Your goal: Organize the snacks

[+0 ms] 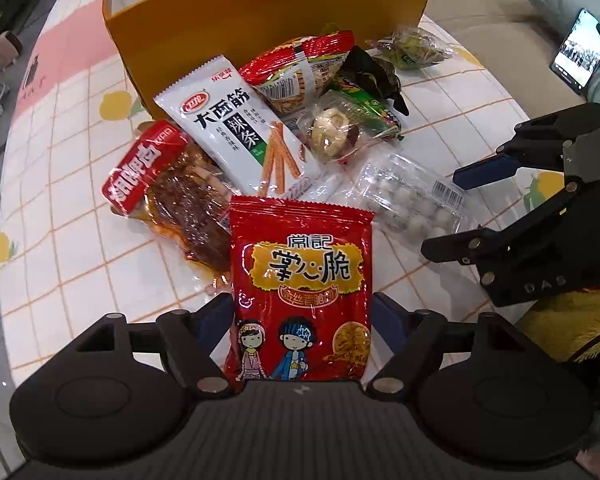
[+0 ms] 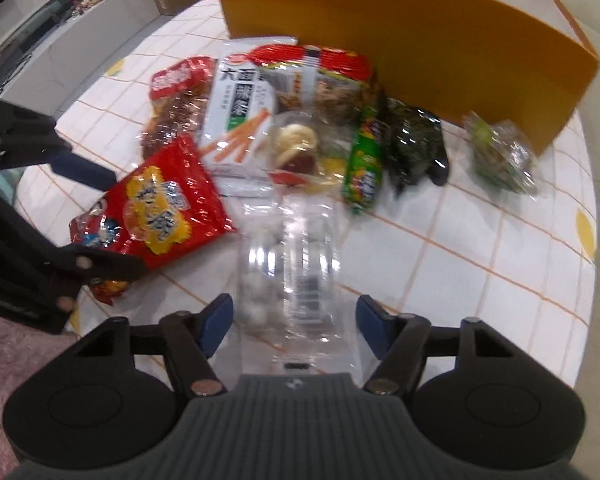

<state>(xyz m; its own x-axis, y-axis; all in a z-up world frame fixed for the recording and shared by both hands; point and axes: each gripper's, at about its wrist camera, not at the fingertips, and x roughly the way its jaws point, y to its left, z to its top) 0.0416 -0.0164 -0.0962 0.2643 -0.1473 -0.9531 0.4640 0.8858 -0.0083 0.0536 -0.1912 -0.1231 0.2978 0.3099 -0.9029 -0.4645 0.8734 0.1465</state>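
A pile of snack packets lies on the checked tablecloth in front of an orange box (image 1: 236,12). My left gripper (image 1: 302,322) is open, its blue fingers either side of a red cartoon crisp packet (image 1: 300,292), also seen in the right wrist view (image 2: 160,208). My right gripper (image 2: 294,326) is open around a clear pack of white balls (image 2: 288,272), which shows in the left wrist view (image 1: 412,196). The right gripper also shows in the left wrist view (image 1: 452,212). A white spicy-strip packet (image 1: 236,128) lies in the middle of the pile.
Other packets: red-labelled dark meat (image 1: 168,188), red noodle snack (image 1: 300,68), egg pack (image 1: 332,132), green tube (image 2: 364,164), dark seaweed packet (image 2: 416,148), green-bean pack (image 2: 500,152). A phone (image 1: 580,52) stands on the sofa at right. The table edge curves at left.
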